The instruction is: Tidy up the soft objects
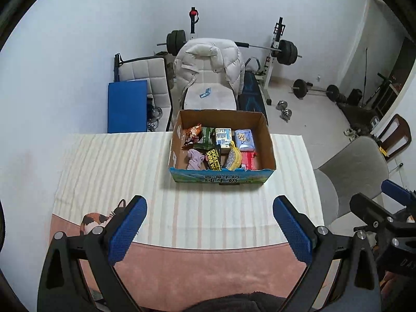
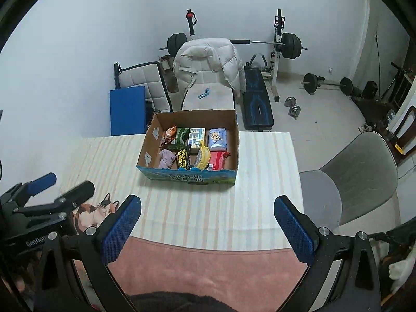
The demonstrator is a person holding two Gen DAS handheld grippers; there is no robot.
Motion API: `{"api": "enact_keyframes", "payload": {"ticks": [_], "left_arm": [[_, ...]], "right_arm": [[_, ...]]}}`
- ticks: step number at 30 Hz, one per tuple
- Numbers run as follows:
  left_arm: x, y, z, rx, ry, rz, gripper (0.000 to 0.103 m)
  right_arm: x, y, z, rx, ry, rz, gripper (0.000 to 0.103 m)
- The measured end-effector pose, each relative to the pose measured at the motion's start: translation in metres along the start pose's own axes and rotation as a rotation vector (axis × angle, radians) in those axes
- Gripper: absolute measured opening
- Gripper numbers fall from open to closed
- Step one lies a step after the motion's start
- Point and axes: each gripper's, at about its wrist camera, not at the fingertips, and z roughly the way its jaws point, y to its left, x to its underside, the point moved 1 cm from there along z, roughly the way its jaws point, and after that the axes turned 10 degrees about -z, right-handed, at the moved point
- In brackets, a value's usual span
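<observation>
An open cardboard box (image 1: 267, 140) stands on the far middle of the table and also shows in the right wrist view (image 2: 235, 140). Inside lie a purple cloth (image 1: 195, 158), snack packets (image 1: 192, 134), a black "Shoe Shine" pack (image 1: 213, 159), a yellow pouch (image 1: 234, 156), a blue tissue pack (image 1: 244, 138) and a red pack (image 1: 248, 160). My left gripper (image 1: 209, 221) is open and empty above the near table. My right gripper (image 2: 206, 219) is open and empty beside it.
The table wears a striped cloth (image 1: 109, 171) over a pink cat-print cover (image 2: 208, 267). A grey chair (image 2: 356, 179) stands right. A chair with a puffy white jacket (image 1: 208, 62), a blue mat (image 1: 127, 104) and weight equipment (image 1: 286, 52) stand behind.
</observation>
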Motion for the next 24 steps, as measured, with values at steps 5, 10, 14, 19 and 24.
{"api": "enact_keyframes", "payload": {"ticks": [5,10,14,19,24], "left_arm": [[0.001,0.0,-0.008,-0.013,-0.025,-0.002,0.1],[-0.002,0.001,-0.007,-0.029,-0.06,-0.015,0.1],[-0.005,0.004,-0.006,-0.031,-0.081,-0.029,0.1],[-0.007,0.007,-0.005,-0.04,-0.092,-0.044,0.1],[-0.007,0.006,-0.006,-0.046,-0.101,-0.041,0.1]], "right_arm": [[0.005,-0.002,-0.011,0.033,-0.014,-0.005,0.103],[0.001,-0.006,-0.01,0.066,-0.025,0.004,0.103],[-0.002,-0.008,-0.01,0.078,-0.036,0.009,0.103],[-0.008,-0.008,-0.01,0.095,-0.058,0.006,0.103],[-0.013,-0.009,-0.012,0.105,-0.07,0.01,0.103]]}}
